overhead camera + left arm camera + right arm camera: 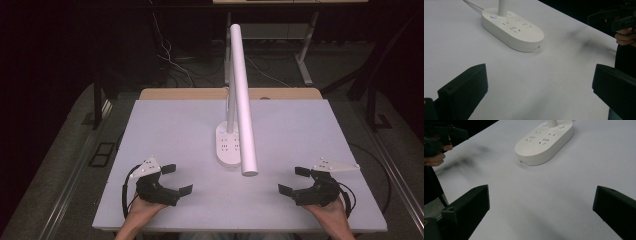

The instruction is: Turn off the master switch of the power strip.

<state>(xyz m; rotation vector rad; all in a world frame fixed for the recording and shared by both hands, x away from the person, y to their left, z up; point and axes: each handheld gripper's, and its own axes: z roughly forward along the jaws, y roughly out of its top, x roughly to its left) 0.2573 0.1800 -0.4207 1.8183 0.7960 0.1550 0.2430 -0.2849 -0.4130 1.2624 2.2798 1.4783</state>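
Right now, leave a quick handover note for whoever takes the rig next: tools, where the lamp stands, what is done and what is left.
Left tool: open, nothing held, low over the near left of the table.
Right tool: open, nothing held, near right.
Desk lamp: upright mid-table, white bar head reaching toward the person; its base carries sockets and a lit button.
Done: nothing visible; the lamp is untouched.
Left: probably approach the lamp from both sides.

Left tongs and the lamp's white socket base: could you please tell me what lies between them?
Nothing: in the left gripper view, bare white table runs from the open left tongs to the socket base.
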